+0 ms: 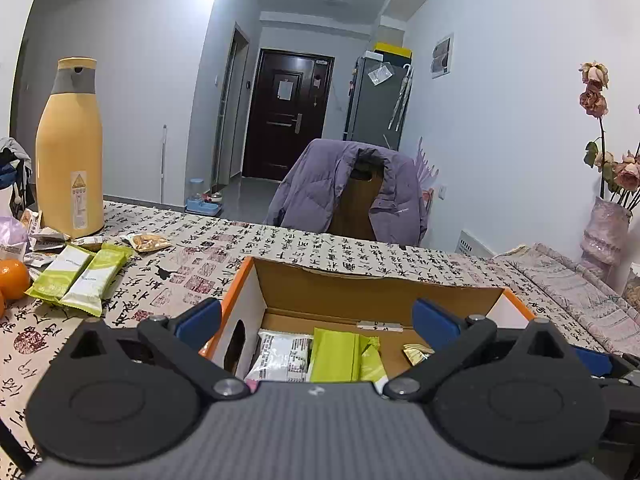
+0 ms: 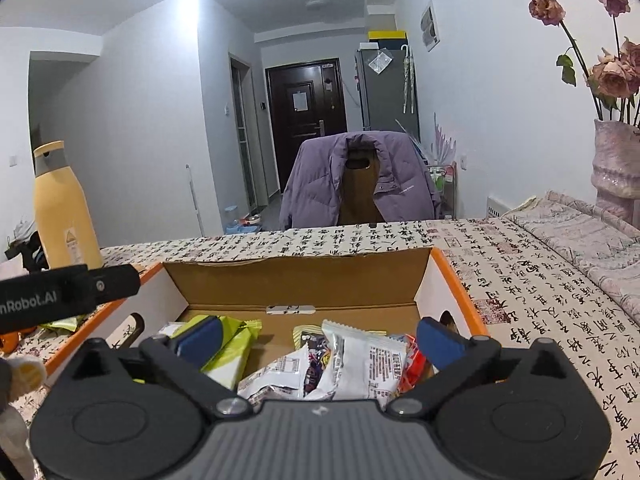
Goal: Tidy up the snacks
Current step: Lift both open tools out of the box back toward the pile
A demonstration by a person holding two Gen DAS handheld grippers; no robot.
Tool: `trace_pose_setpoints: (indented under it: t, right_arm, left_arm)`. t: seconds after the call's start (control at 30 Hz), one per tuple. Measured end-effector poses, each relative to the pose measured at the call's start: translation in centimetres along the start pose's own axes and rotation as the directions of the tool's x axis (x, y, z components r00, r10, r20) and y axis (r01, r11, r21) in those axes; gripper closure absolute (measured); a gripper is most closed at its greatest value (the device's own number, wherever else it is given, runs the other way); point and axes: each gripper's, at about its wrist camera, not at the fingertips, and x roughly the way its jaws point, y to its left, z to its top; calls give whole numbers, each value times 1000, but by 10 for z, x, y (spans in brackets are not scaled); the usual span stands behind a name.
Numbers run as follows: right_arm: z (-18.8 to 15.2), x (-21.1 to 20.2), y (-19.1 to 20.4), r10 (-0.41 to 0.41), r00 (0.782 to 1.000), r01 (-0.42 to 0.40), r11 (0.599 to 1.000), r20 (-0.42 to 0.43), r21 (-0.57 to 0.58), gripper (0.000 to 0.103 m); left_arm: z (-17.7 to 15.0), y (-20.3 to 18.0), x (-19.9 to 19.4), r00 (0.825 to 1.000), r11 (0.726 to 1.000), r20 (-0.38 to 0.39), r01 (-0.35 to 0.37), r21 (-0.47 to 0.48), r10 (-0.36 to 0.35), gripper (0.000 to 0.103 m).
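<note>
An open cardboard box with an orange rim (image 1: 376,280) (image 2: 296,276) stands on the table. Inside lie green packets (image 1: 340,354) (image 2: 230,344), white printed packets (image 1: 280,354) (image 2: 360,364) and a small gold packet (image 1: 416,354). My left gripper (image 1: 318,320) is open and empty, above the box's near left part. My right gripper (image 2: 320,338) is open and empty, just over the packets in the box. Two green-and-white packets (image 1: 82,276) and several small snacks (image 1: 146,242) lie on the table left of the box.
A yellow flask (image 1: 70,152) (image 2: 64,208) stands at the far left, with oranges (image 1: 14,280) nearby. A vase of dried roses (image 2: 616,160) stands at the right. A chair with a purple jacket (image 1: 348,192) is behind the table. The left gripper's body (image 2: 60,296) shows at the right view's left edge.
</note>
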Motion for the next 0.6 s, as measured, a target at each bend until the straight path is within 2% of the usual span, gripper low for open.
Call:
trace_pose_setpoints:
  t: [0.33,0.6]
  right_arm:
    - [4,-4,0,-15,1000,15,1000,3,3,0]
    - [11,-31,4,-6,1000,6,1000,12,-22,0]
  left_arm:
    - [12,-7,-21,999,1000,34,17,-5,-17,0]
    - [16,-1,-46,999,1000,28,19,-7,-19,0]
